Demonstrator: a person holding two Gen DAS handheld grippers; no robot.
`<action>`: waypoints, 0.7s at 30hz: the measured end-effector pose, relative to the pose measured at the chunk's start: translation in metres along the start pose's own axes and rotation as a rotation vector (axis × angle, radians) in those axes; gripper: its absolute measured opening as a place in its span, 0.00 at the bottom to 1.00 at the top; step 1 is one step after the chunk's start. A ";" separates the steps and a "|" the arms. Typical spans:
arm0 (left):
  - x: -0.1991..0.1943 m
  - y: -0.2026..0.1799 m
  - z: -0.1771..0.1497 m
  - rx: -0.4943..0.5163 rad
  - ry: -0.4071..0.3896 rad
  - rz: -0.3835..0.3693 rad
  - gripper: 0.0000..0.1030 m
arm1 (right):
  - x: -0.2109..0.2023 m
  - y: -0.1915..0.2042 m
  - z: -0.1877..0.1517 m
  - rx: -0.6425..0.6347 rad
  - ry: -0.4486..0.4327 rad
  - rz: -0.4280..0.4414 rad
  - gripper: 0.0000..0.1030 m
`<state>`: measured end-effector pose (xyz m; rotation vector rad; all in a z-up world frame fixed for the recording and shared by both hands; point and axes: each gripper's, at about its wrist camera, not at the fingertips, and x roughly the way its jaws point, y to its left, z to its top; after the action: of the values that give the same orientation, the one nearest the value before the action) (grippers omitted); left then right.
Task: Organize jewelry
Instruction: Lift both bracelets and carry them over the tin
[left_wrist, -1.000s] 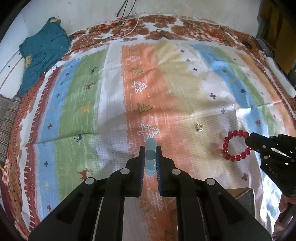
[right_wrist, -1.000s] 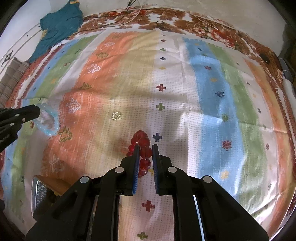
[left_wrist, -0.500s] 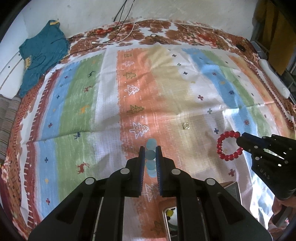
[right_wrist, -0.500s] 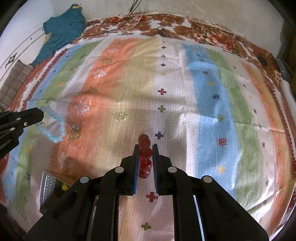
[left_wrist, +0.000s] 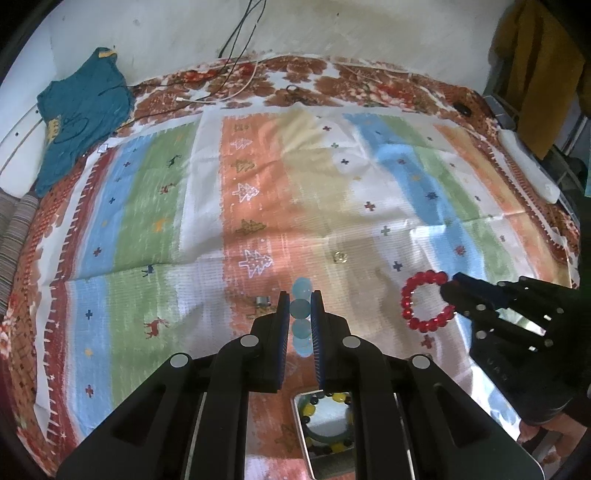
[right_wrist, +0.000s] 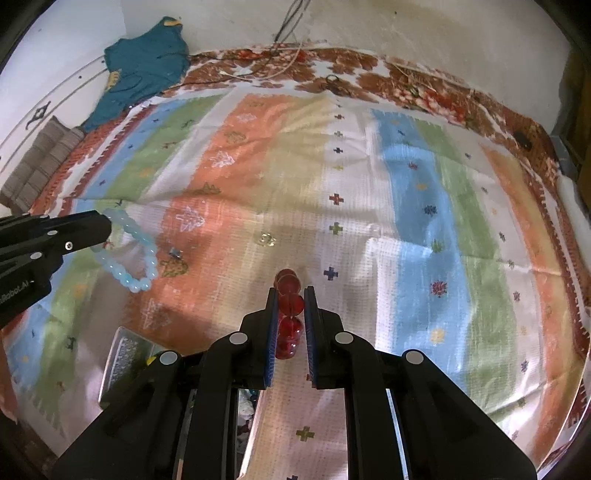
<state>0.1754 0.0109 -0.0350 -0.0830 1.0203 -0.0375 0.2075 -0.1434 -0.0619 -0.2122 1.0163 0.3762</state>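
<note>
My left gripper (left_wrist: 300, 308) is shut on a pale blue bead bracelet (left_wrist: 301, 308), held edge-on above the striped cloth; the bracelet hangs as a loop in the right wrist view (right_wrist: 127, 251). My right gripper (right_wrist: 290, 306) is shut on a red bead bracelet (right_wrist: 290, 306), seen as a ring in the left wrist view (left_wrist: 424, 301). A metal jewelry box (left_wrist: 325, 417) with dark and yellow beads sits just below the left gripper, and its lid (right_wrist: 127, 354) shows in the right wrist view. A small gold ring (left_wrist: 340, 256) and a small silver piece (left_wrist: 262, 301) lie on the cloth.
The striped cloth (left_wrist: 332, 184) covers a bed. A teal garment (left_wrist: 79, 110) lies at the far left corner. Cables (left_wrist: 236, 88) run along the far edge by the wall. A white bolster (left_wrist: 528, 166) lies at the right edge.
Both grippers have risen and pulled back with their bracelets, which now hang clear of the cloth. The jewelry box has come into view beneath the left gripper.
</note>
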 end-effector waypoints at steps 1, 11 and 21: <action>-0.004 -0.002 -0.001 0.001 -0.005 -0.006 0.11 | -0.003 0.002 -0.001 -0.005 -0.006 -0.001 0.14; -0.023 -0.011 -0.012 0.019 -0.029 -0.027 0.11 | -0.018 0.006 -0.011 -0.012 -0.025 0.007 0.14; -0.040 -0.021 -0.026 0.035 -0.051 -0.037 0.11 | -0.041 0.012 -0.020 -0.015 -0.062 0.036 0.14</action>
<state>0.1326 -0.0083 -0.0129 -0.0704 0.9669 -0.0864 0.1680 -0.1473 -0.0372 -0.1946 0.9571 0.4211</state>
